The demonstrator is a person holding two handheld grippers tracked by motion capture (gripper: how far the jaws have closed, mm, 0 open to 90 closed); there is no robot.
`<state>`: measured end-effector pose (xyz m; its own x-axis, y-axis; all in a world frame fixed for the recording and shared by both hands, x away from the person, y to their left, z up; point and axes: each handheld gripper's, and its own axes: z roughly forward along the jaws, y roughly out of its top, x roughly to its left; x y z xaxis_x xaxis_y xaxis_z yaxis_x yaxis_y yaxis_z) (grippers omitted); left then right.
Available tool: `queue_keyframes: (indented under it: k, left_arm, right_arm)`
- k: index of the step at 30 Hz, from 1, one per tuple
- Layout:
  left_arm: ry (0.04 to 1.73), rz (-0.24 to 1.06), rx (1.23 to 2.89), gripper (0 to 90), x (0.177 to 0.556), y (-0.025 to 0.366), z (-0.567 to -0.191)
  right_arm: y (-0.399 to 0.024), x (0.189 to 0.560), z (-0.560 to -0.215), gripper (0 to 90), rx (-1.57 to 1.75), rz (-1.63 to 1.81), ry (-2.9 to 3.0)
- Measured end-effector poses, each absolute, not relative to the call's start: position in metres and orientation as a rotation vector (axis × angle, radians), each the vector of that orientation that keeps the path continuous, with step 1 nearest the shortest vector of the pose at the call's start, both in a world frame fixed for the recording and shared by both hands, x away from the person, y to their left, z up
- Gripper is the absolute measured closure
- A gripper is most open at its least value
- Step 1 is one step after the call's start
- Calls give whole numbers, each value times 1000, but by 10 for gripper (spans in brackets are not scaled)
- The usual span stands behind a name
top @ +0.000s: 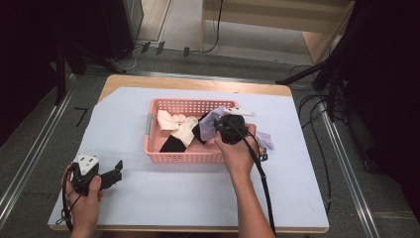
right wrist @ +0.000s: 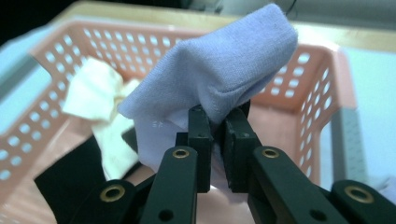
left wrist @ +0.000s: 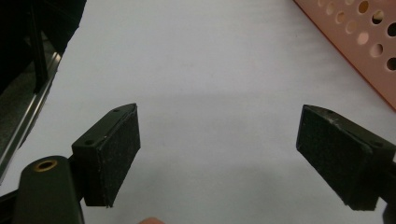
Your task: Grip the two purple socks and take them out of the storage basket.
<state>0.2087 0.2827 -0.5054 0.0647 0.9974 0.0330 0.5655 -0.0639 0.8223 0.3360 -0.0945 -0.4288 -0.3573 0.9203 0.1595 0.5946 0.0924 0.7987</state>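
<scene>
Lavender cloth [right wrist: 219, 74], soft and folded over, is hanging above the pink perforated basket [right wrist: 322, 93], pinched between the right gripper's [right wrist: 217, 126] jaws. Left gripper [left wrist: 217, 149] is resting wide apart, beside the basket.

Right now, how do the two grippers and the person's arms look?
Both grippers are black. The left gripper carries a grey three-cornered plate; its fingers are blocky with flat dark pads. The right gripper has brass-ringed holes and trails a black cable. The forearms are bare, without sleeves.
</scene>
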Motion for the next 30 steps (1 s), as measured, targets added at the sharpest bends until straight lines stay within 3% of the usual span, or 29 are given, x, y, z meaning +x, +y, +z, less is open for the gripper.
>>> queue_keyframes:
  k: [13, 30]
  left_arm:
    - [1568, 861, 1705, 148, 208, 283, -505]
    - [1564, 880, 1676, 146, 207, 283, -505]
  right_arm:
    - [-124, 324, -409, 836, 1348, 1396, 1734]
    - [-188, 310, -401, 836, 1342, 1406, 1491]
